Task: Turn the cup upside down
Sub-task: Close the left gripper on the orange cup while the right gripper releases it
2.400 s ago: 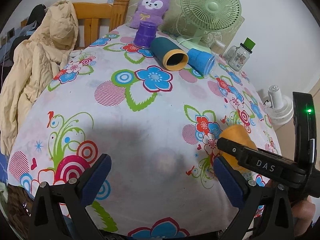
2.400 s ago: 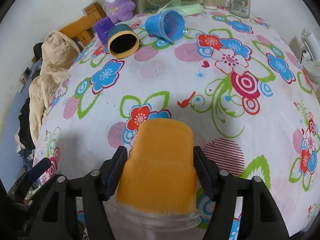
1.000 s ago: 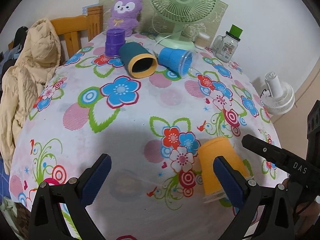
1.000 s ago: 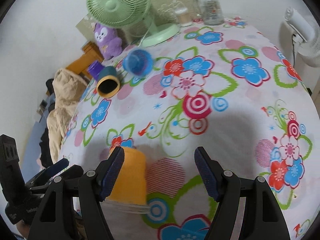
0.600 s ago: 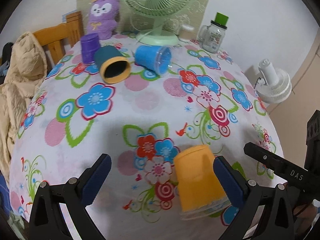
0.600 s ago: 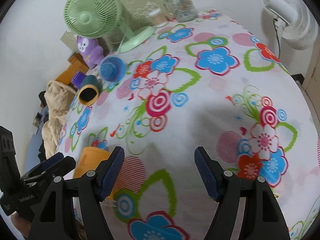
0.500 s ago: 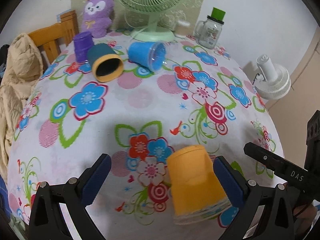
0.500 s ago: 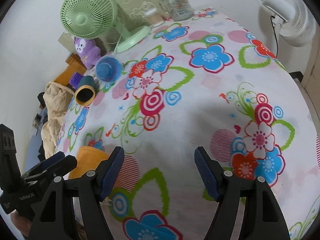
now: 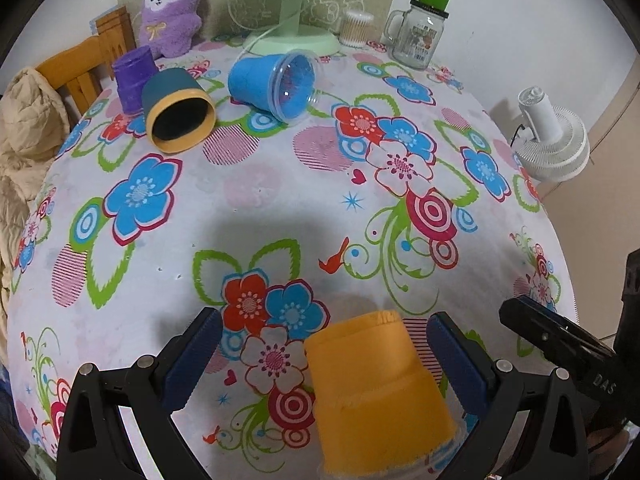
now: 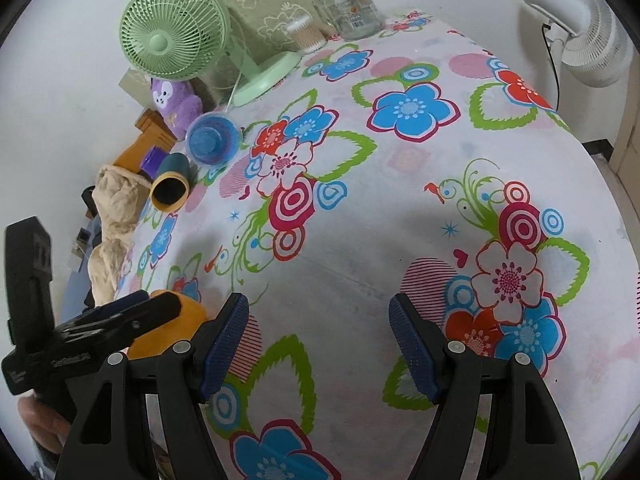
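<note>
An orange cup [image 9: 374,392] stands upside down on the flowered tablecloth near the front edge, its clear rim at the bottom. My left gripper [image 9: 324,360] is open with the cup between its fingers, nearer the right one, not touching. In the right wrist view the orange cup [image 10: 168,330] shows at the left, partly hidden by the left gripper's finger. My right gripper [image 10: 318,346] is open and empty over bare cloth to the right of the cup.
A blue cup [image 9: 272,86] and a teal cup with a yellow rim [image 9: 176,114] lie on their sides at the back. A purple cup [image 9: 132,78] stands inverted by a plush toy [image 9: 170,12]. A green fan [image 9: 288,0], a glass jar [image 9: 420,36], a white fan [image 9: 552,140].
My right gripper let go of the orange cup and moved off to the right. My left gripper moved right and forward until the cup sat between its open fingers.
</note>
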Motion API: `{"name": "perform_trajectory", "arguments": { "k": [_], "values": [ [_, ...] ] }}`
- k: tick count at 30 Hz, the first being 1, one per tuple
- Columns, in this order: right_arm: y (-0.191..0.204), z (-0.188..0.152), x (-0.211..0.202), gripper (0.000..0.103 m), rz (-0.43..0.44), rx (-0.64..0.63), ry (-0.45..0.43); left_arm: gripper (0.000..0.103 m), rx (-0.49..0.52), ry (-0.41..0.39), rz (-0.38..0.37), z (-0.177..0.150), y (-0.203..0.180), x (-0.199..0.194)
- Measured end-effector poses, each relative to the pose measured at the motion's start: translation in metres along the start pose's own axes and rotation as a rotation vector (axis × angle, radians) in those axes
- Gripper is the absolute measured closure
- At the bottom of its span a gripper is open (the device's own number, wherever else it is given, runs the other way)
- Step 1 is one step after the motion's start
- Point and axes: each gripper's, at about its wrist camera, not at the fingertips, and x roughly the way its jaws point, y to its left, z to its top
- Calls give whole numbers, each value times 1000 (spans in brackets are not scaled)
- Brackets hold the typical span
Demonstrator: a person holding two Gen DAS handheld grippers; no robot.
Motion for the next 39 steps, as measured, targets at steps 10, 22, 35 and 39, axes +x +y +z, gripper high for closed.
{"name": "perform_trajectory", "arguments": {
  "k": [10, 22, 35, 39],
  "values": [
    [6, 9, -20, 27, 23, -28, -81, 0, 17, 98, 23, 2, -4, 22],
    [10, 8, -22, 27, 46, -29, -84, 19, -8, 155, -7, 1, -2, 25],
    [12, 7, -25, 27, 53, -34, -92, 45, -26, 156, -29, -1, 2, 17],
    [13, 5, -26, 27, 54, -39, -95, 46, -19, 151, -28, -2, 1, 14]
  ]
}}
